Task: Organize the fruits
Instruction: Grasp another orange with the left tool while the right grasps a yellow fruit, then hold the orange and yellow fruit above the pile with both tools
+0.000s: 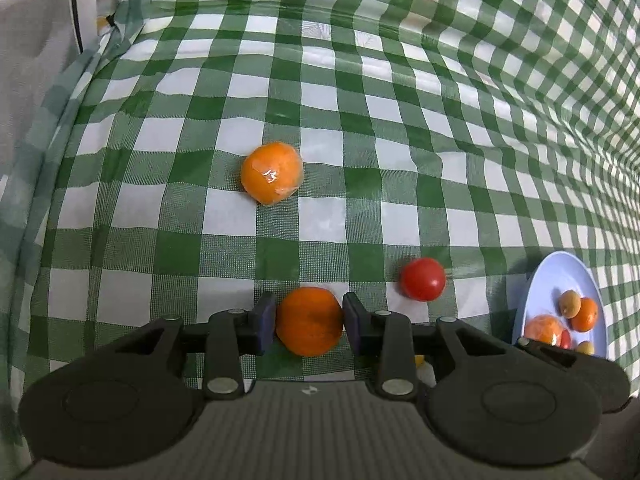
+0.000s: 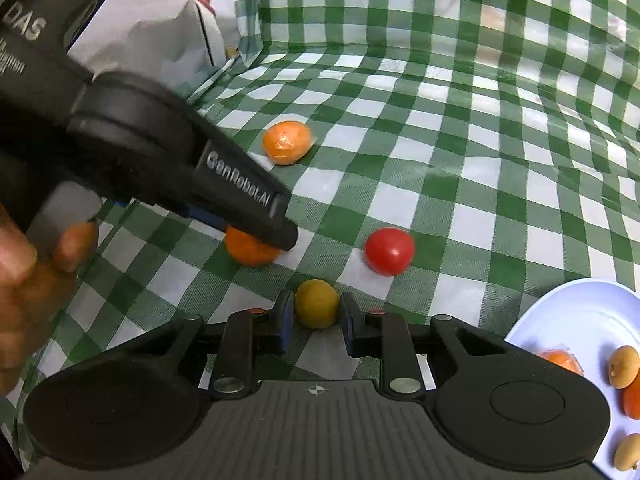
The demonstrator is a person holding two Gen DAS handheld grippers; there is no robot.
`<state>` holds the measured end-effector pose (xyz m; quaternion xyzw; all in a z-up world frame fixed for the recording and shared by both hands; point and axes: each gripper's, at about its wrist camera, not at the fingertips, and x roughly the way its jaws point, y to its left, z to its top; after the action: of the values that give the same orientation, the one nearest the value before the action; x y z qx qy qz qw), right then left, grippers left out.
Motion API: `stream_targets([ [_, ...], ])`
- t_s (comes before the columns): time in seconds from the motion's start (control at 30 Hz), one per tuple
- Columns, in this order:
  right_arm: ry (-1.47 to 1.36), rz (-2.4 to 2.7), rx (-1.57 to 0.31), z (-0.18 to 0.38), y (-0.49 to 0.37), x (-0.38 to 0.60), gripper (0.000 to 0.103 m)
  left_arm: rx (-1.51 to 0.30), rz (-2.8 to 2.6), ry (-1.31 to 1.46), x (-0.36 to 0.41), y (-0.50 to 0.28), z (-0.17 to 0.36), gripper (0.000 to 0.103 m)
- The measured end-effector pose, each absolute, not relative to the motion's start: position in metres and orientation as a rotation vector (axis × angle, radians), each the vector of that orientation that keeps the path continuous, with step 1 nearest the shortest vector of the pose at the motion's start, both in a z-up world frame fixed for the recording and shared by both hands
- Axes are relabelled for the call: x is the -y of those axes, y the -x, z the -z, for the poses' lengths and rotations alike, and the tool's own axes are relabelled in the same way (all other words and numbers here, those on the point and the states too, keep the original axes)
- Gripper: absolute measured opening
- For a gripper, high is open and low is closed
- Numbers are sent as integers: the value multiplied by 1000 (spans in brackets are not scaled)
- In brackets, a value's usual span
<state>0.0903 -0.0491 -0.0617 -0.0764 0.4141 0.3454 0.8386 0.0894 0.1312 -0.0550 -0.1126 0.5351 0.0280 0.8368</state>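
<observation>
I see a checked cloth point(image 1: 320, 92), glossy and wrinkled. The pale round plate point(image 2: 580, 320) sits right of the tomato point(image 2: 389, 250). My left gripper point(image 1: 309, 322) clamps a round orange point(image 1: 309, 320) left of the tomato; my right gripper point(image 2: 316, 314) pinches a small, slightly oval yellow fruit point(image 2: 316, 303), no clear long axis.

Black tongs point(image 1: 309, 322), blue pads, white "GenRobot.AI" lettering

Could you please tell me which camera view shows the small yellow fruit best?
The right wrist view: the yellow fruit sits whole between the right gripper pads. In the left wrist view only a sliver shows behind the left gripper.
</observation>
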Motion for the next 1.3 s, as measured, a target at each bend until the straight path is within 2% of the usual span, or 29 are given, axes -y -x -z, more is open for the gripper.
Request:
stream_targets([
  [1.3,120,-684,-867,53,-89,53,26,-1124,-52,165,-132,-100,56,39],
])
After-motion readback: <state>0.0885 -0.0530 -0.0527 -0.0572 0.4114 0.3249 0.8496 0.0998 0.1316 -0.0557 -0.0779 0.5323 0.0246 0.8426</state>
